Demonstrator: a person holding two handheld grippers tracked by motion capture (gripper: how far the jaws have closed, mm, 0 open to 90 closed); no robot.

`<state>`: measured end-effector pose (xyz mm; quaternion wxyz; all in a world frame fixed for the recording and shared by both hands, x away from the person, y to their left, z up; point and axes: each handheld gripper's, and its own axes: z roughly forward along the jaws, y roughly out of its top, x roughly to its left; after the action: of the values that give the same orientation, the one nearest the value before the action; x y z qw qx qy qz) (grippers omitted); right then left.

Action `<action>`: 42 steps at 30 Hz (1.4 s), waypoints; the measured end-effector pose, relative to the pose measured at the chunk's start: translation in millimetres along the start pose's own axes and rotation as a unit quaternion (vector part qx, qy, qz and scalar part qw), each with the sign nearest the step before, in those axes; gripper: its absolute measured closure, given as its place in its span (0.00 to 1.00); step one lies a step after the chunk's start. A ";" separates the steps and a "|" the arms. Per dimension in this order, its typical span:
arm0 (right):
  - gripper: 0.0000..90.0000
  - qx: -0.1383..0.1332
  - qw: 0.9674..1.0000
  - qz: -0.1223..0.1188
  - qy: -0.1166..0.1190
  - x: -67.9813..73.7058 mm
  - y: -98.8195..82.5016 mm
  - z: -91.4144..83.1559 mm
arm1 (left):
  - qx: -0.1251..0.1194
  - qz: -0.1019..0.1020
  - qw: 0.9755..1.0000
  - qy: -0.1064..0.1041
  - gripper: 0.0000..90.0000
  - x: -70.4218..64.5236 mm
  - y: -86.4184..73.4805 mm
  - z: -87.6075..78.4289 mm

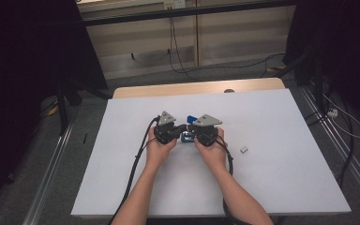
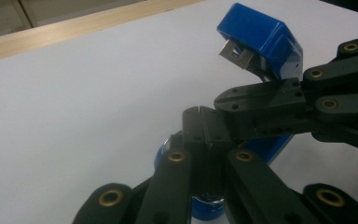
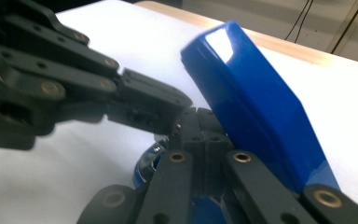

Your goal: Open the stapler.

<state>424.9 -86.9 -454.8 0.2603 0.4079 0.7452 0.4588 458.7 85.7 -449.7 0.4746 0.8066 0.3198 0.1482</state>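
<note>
There is one blue stapler [image 1: 188, 127] on the white table [image 1: 281, 178], two grippers, and one small grey-white block [image 1: 244, 149] lying apart at about four o'clock from the right hand. The stapler sits a little beyond the table's middle, between the two grippers in the high view. It is glossy blue with a rounded top cover [image 3: 256, 112] swung up and tilted back, so its metal staple channel [image 2: 237, 53] shows bare under the raised nose; its blue base [image 2: 207, 207] lies low under the jaws. The left gripper [image 2: 204, 128] comes in from nine o'clock of the stapler and the right gripper [image 3: 200, 126] from three o'clock, their tips meeting over the base. Each pair of jaws is pressed together; whether either one pinches a part of the stapler between its pads I cannot tell, since the tips hide the contact. No container stands on the table.
</note>
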 end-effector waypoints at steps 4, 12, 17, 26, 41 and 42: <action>1.00 0.004 1.000 -0.015 -0.016 1.7 2.8 -0.8 | 0.011 0.006 1.000 0.008 1.00 -0.4 -4.9 4.6; 1.00 0.006 0.999 -0.018 -0.035 -0.3 7.2 -6.1 | 0.003 -0.009 1.000 0.001 1.00 2.0 -7.6 4.5; 1.00 0.000 0.998 -0.010 -0.055 -4.6 8.9 -12.7 | 0.005 0.003 1.000 0.009 1.00 -0.6 -7.1 4.5; 1.00 0.005 0.997 -0.018 -0.076 -13.4 8.5 -21.9 | 0.007 -0.006 1.000 0.011 1.00 -1.0 -6.6 4.3; 1.00 0.027 0.997 -0.021 -0.076 -15.0 3.1 -20.8 | 0.005 -0.009 1.000 0.013 1.00 -1.5 -7.2 4.0; 1.00 0.027 0.997 -0.021 -0.076 -15.0 3.1 -20.8 | 0.005 -0.009 1.000 0.013 1.00 -1.5 -7.2 4.0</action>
<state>418.2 -108.6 -442.6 0.3146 0.4321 0.7440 0.4010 457.1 84.6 -457.9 0.4673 0.8041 0.3343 0.1527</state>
